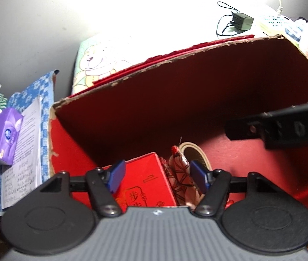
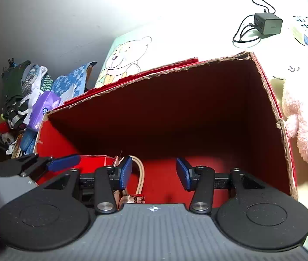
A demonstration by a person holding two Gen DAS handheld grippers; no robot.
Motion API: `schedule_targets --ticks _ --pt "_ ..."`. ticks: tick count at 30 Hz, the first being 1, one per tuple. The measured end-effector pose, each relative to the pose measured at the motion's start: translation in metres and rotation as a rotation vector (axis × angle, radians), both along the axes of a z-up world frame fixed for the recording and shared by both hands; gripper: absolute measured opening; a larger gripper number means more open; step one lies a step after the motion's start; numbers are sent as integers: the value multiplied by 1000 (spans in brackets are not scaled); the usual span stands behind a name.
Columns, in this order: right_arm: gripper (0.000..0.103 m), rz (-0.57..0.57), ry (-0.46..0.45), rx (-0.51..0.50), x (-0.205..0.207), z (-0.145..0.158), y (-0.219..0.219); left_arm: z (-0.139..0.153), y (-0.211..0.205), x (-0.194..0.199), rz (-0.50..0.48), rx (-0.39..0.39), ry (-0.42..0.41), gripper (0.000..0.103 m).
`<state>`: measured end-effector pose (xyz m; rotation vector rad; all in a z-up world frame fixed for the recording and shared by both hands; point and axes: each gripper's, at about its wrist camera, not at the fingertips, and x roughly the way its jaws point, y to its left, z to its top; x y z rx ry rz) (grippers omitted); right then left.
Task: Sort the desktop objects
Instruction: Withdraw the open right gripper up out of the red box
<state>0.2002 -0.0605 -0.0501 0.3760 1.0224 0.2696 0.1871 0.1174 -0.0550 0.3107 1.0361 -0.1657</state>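
Big box: a big red cardboard box (image 1: 197, 82) with rough torn edges stands open, and both grippers hang over it
Already inside: a small red paper box with gold letters (image 1: 147, 180), a thin thing wrapped in red and white pattern (image 1: 178, 169) just beside it, and a tan ring like a tape roll (image 1: 197, 152); these look put away, I think
Left to do: a purple soft tissue pack (image 1: 6, 134) lies on white printed paper sheets (image 1: 25, 152) left of the box; a black square charger with a thin cord (image 2: 268, 22) sits well behind it; a fluffy pink plush toy (image 2: 306, 117) touches the right wall; so I guess the job is partly done
Left gripper (image 1: 156, 176): blue ridged pads spread apart, nothing between them
Right gripper (image 2: 154, 173): pads also spread apart and bare, above the red floor of the box
Feel of things: cardboard stiff and frayed, plush soft and fuzzy, tissue pack smooth and squishy
Behind the box: a pale cloth with a drawn teddy bear (image 2: 127, 56), smooth and flat
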Motion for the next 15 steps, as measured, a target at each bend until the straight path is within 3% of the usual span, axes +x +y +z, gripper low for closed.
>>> schedule_targets --ticks 15 --pt "47 -23 -122 -103 -33 -1 2 19 -6 -15 63 47 -74 68"
